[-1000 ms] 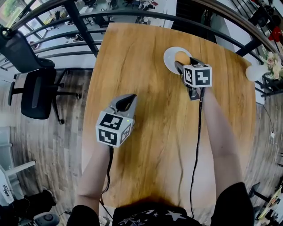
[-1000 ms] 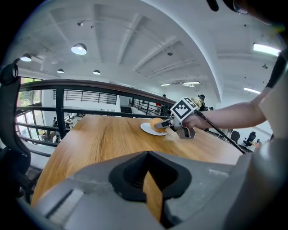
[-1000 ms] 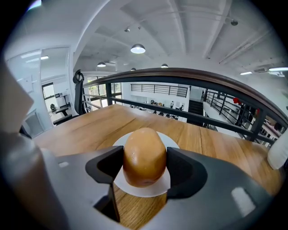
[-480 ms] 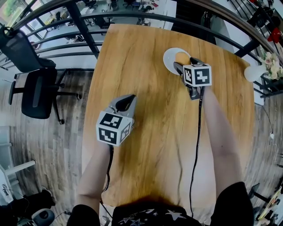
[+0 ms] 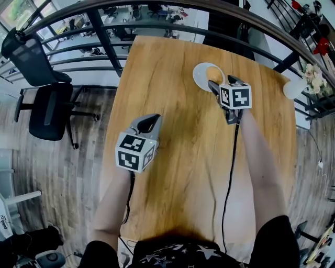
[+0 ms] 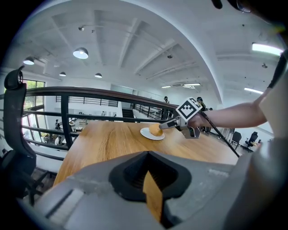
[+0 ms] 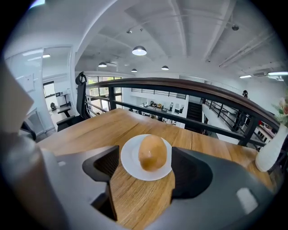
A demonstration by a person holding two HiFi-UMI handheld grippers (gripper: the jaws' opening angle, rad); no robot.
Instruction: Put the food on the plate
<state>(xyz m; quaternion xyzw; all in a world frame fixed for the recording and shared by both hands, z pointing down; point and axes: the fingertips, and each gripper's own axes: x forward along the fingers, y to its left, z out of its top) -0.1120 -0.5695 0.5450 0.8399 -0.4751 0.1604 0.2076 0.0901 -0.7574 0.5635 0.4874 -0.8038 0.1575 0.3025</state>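
Observation:
A round golden-brown piece of food (image 7: pixel 152 152) rests on a small white plate (image 7: pixel 130 158) at the far side of the wooden table (image 5: pixel 172 157). My right gripper (image 7: pixel 146 167) stands open just behind the plate, its jaws either side of the food (image 5: pixel 214 70) without touching it. In the head view that gripper (image 5: pixel 222 82) sits at the plate's (image 5: pixel 199 76) near right rim. My left gripper (image 5: pixel 145 124) hovers over the table's left middle, shut and empty. From the left gripper view (image 6: pixel 150 188), the food (image 6: pixel 155 129) and plate (image 6: pixel 147 134) lie far ahead.
A white vase (image 5: pixel 293 88) with flowers stands at the table's far right corner. A dark metal railing (image 5: pixel 157 15) runs behind the table. An office chair (image 5: pixel 44 104) stands on the floor to the left. Cables trail from both grippers toward me.
The right gripper's jaws have spread a little wider and drawn slightly back from the plate; the food stays on it. The left gripper has hardly moved.

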